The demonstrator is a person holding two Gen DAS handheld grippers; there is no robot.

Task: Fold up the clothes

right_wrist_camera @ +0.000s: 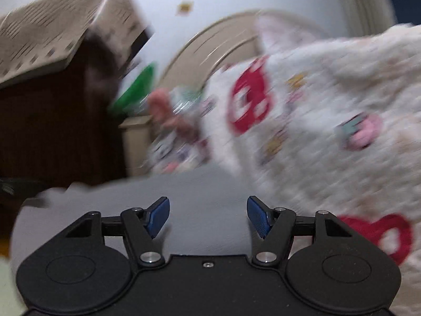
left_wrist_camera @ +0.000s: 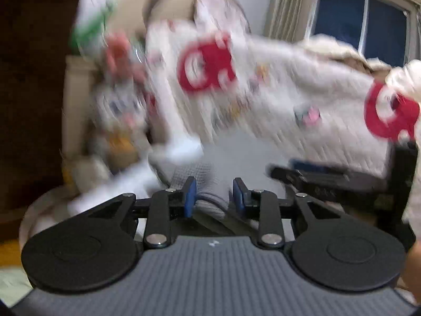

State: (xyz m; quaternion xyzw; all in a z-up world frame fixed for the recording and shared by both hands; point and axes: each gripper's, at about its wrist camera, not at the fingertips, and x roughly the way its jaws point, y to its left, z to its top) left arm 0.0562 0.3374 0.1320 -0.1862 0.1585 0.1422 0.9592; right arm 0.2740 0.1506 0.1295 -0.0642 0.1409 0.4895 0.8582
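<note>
Both views are motion-blurred. A grey waffle-textured garment lies in front of my left gripper; a bunched fold of it sits between the blue pads, which are partly closed around it. In the right wrist view the same grey cloth spreads flat under my right gripper, which is open and empty. The right gripper also shows in the left wrist view at the right.
A white quilted blanket with red prints is heaped behind the grey cloth, also in the right wrist view. A beige headboard, dark wooden furniture, a window with curtain and cluttered toys lie beyond.
</note>
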